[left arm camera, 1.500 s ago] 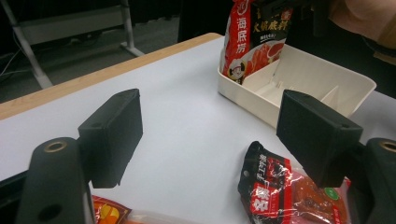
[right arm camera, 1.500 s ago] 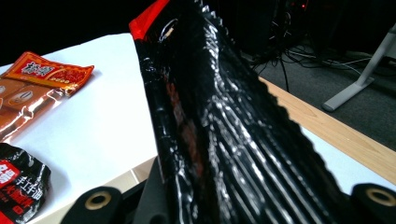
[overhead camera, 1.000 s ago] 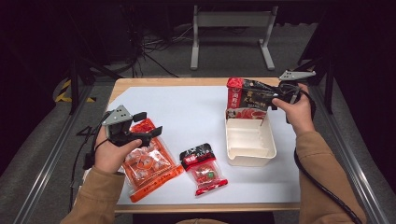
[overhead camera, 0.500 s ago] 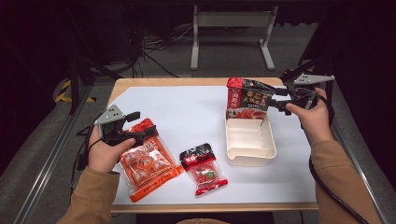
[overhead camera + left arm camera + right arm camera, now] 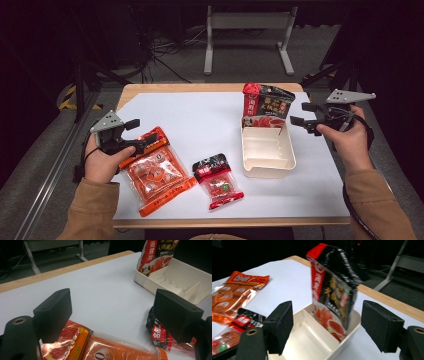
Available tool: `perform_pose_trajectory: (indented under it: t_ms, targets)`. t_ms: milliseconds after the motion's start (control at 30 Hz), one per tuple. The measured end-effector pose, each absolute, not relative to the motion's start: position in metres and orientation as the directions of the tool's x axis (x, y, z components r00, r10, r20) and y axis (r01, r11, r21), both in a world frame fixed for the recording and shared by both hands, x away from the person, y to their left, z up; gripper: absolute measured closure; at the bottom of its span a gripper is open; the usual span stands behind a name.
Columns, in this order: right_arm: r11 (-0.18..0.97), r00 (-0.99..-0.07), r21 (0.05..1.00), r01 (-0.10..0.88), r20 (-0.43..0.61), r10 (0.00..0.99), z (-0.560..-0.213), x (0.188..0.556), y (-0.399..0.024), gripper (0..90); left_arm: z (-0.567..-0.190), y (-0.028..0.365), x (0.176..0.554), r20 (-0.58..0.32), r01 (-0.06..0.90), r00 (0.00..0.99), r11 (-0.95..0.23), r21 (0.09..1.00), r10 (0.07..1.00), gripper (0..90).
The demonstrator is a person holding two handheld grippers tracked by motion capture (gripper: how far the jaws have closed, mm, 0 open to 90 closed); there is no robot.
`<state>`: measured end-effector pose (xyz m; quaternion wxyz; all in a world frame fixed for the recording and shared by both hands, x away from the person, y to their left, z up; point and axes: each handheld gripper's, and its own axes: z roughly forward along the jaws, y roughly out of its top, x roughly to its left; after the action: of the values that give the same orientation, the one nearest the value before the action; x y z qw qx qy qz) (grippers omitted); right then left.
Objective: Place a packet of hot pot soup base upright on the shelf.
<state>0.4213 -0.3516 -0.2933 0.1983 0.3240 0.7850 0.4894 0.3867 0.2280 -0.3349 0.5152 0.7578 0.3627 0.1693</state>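
Observation:
A black-and-red pouch (image 5: 265,104) stands upright at the far end of a white divided tray (image 5: 267,162). My right gripper (image 5: 301,114) hangs just right of the pouch, apart from it. Its jaws have just been opening and hold nothing. In the right gripper view the pouch (image 5: 334,290) rises from the tray (image 5: 312,342) beyond the open right gripper (image 5: 327,325). My left gripper (image 5: 139,135) is open over the top edge of a flat orange packet (image 5: 156,172). In the left gripper view the open left gripper (image 5: 113,312) has the orange packet (image 5: 112,352) lying below it.
A small red-and-black packet (image 5: 217,180) lies flat between the orange packet and the tray. The white sheet (image 5: 200,120) covers most of the wooden table (image 5: 200,87), bare in the middle. Beyond the far edge are a metal stand (image 5: 247,30) and cables on the floor.
My right gripper let go of the pouch and drew back to the right and a little up; the pouch stays standing in the tray. My left hand shifted slightly left over the orange packet.

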Motion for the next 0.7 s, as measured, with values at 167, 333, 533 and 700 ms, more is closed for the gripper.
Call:
perform_pose_trajectory:
  t_ms: [167,333,533,700]
  targets:
    - [0.304,-0.746,0.906,0.294,0.02,0.665,-0.297,0.408,-0.341,26.7,-0.336,0.231,0.387,-0.102,0.383,0.685,-0.237,0.893,0.721,16.1]
    - [0.327,-0.772,0.906,0.27,0.001,0.636,-0.308,0.4,-0.33,26.9,-0.337,0.235,0.385,-0.095,0.392,0.678,-0.249,0.886,0.729,16.0]
    - [0.319,-0.779,0.913,0.253,-0.003,0.627,-0.316,0.391,-0.322,26.3,-0.34,0.239,0.385,-0.088,0.405,0.668,-0.262,0.876,0.739,16.0]
    - [0.293,-0.774,0.925,0.244,0.003,0.633,-0.327,0.382,-0.316,26.2,-0.339,0.244,0.384,-0.085,0.408,0.659,-0.26,0.875,0.748,15.9]
